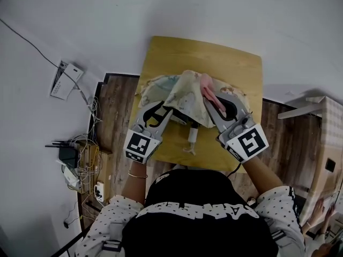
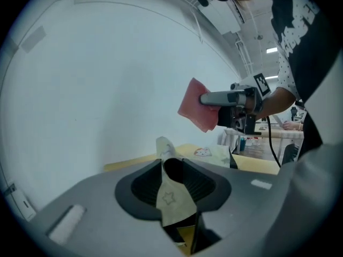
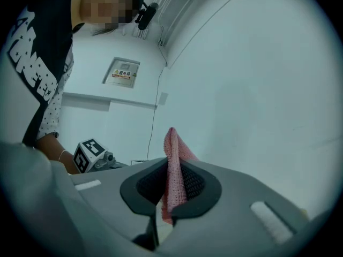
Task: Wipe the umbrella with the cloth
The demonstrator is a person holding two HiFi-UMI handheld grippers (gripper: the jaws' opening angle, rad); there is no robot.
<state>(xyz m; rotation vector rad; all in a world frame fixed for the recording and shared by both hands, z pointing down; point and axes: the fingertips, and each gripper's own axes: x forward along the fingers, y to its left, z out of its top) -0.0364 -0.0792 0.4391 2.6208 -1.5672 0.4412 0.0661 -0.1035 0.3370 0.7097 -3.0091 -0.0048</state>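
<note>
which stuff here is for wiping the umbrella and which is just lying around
For the job: umbrella, pink cloth gripped in the right tongs, left tongs around a fold of the umbrella, table.

Lying about: white box, black router, tangle of cables, power strip.

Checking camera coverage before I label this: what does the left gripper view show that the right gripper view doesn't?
Only the left gripper view: the umbrella fabric between the left gripper's parted jaws, and the wooden table. Only the right gripper view: a wall notice and the left gripper's marker cube. Both: the pink cloth clamped in the right gripper, and the white wall.
</note>
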